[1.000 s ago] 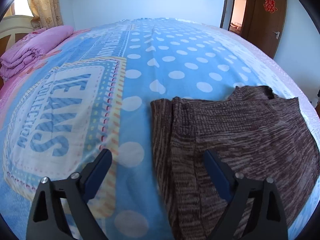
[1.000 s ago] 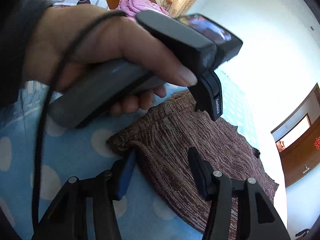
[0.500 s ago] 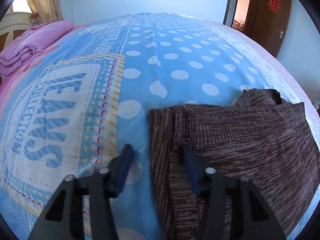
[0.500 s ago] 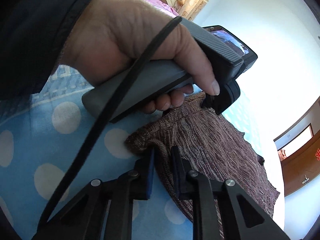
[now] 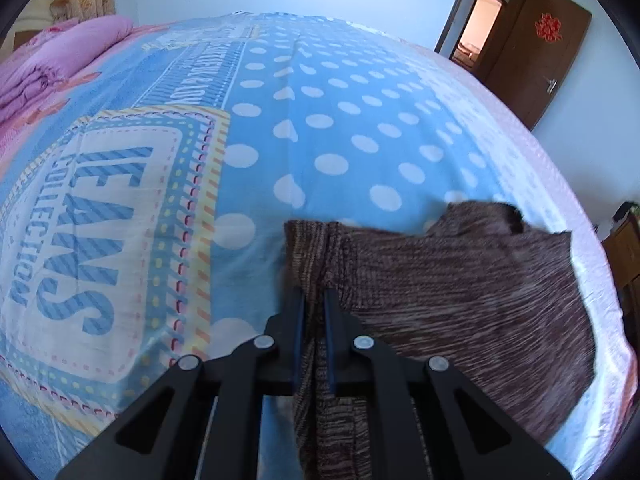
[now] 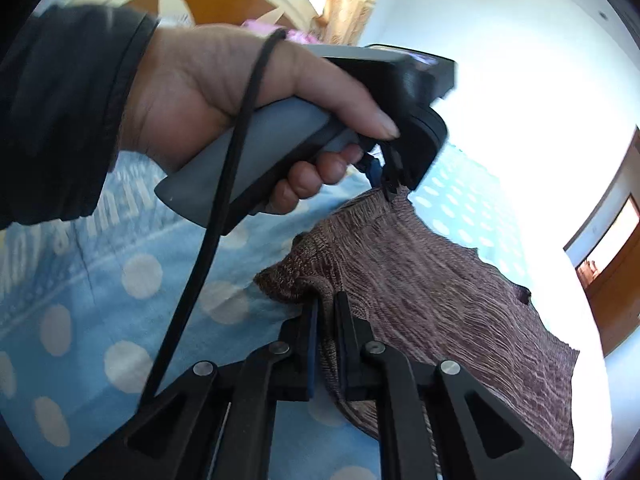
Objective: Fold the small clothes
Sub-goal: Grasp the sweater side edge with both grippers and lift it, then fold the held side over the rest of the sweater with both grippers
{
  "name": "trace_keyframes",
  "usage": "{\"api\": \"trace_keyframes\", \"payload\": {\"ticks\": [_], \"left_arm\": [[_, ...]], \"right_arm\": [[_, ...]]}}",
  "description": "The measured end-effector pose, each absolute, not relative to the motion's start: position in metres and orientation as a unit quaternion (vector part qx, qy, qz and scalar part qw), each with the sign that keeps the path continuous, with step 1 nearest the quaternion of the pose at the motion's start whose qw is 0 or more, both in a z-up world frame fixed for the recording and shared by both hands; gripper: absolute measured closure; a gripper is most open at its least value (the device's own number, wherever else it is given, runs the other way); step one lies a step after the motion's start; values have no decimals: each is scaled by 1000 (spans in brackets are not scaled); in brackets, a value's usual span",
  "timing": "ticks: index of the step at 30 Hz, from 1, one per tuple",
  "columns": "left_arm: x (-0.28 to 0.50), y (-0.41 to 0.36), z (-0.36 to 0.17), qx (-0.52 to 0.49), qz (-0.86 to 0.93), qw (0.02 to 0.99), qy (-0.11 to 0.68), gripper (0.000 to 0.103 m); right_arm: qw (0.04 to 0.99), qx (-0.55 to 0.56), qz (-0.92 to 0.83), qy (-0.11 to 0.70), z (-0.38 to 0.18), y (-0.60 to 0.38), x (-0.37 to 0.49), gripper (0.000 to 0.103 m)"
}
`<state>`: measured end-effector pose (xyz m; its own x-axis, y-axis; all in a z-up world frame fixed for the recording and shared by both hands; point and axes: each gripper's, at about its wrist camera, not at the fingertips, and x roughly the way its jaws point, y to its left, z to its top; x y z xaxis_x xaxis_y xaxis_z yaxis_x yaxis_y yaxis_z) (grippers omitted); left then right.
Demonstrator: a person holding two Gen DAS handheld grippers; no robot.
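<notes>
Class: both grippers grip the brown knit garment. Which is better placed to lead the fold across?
Probably neither alone. The left gripper and right gripper each pinch one edge of the brown knit garment; both should carry together.

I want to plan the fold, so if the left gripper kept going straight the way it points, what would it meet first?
The left gripper is already shut on the brown knit garment, so more of that cloth comes first, then probably the dotted blue bedsheet under it; depth is unclear.

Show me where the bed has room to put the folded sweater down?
Free: the polka-dot sheet beyond the brown sweater, and the lettered panel left of it. Crowded: the pink quilt at the far-left corner, and the sweater's own spot by the bed's right edge.
</notes>
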<state>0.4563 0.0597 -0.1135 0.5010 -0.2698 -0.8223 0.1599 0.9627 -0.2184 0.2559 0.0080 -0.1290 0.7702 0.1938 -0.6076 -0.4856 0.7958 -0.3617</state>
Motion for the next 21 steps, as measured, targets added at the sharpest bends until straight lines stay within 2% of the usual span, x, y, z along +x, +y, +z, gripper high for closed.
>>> {"api": "trace_keyframes", "payload": {"ticks": [9,21], "left_arm": [[445,30,-66,-83,-161,868,463,93],[448,-37,-29,-97,-198,862,456,94]], "right_arm": [[927,-159,177,291,-102,-52,252,99],[941,-72,143,297,-84,-133,260,99]]}}
